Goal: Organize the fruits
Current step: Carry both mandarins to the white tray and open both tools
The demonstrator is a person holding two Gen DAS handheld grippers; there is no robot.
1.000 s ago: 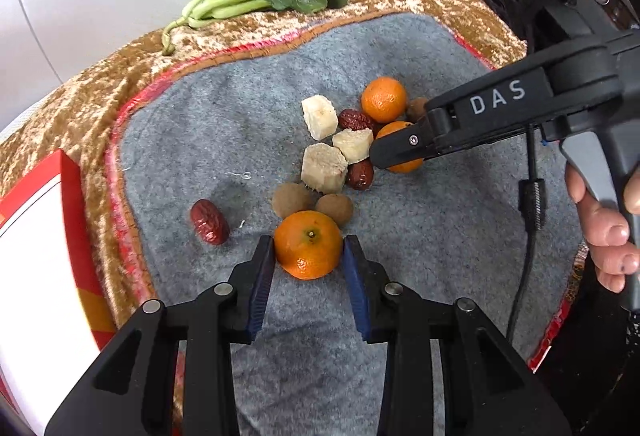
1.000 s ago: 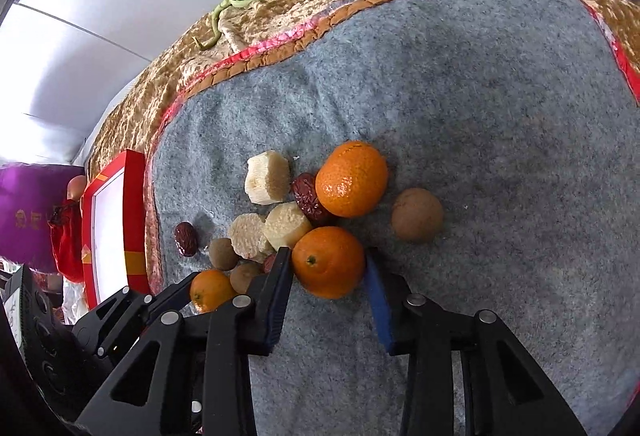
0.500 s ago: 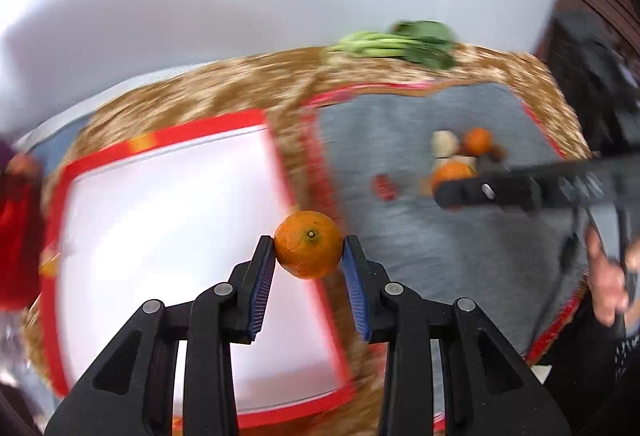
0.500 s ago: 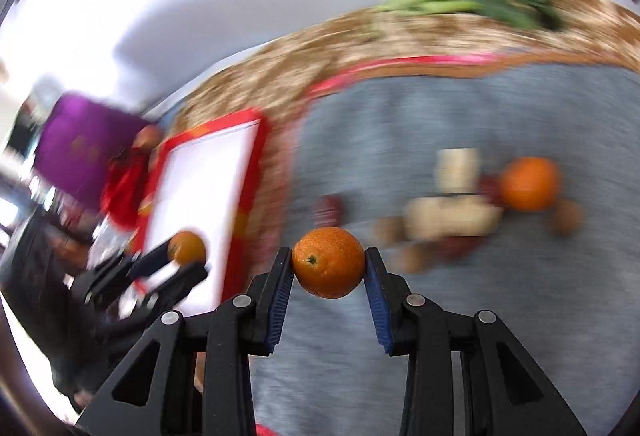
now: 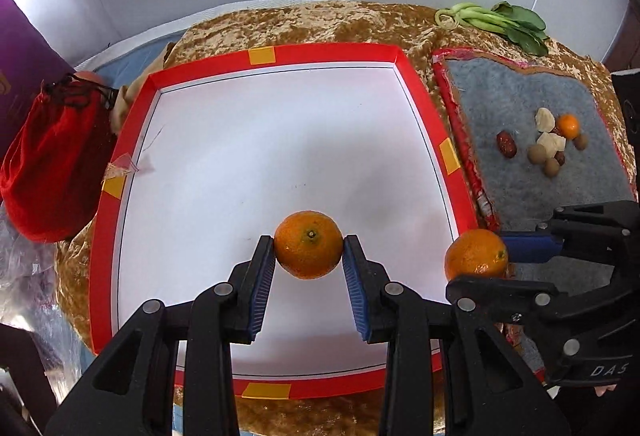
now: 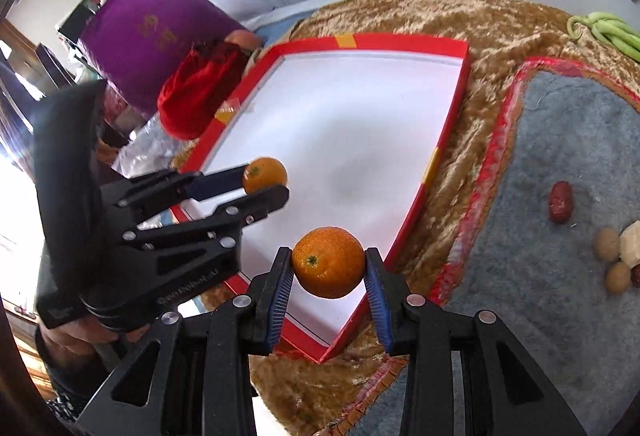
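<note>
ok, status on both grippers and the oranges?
Left hand-held gripper shut on an orange over the red tray. Right hand-held gripper shut on second orange at tray's edge. Tray floor bare, nothing blocking.

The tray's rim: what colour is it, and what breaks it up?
Red rim, broken by orange-yellow tape patches; clearest in the left wrist view.

Tray (image 5: 136, 139): red card-like rim, smooth matt white floor, yellow tape patches. Grey mat (image 5: 520, 107) — coarse, fuzzy felt; the cloth (image 5: 320, 23) beneath is crushed golden velvet with a sheen, and the red pouch (image 5: 52, 159) looks velvety. Both held oranges (image 5: 309, 250) (image 5: 476, 254) — dimpled, slightly glossy peel, against ribbed blue pads (image 5: 352, 284) on matt black plastic fingers.
</note>
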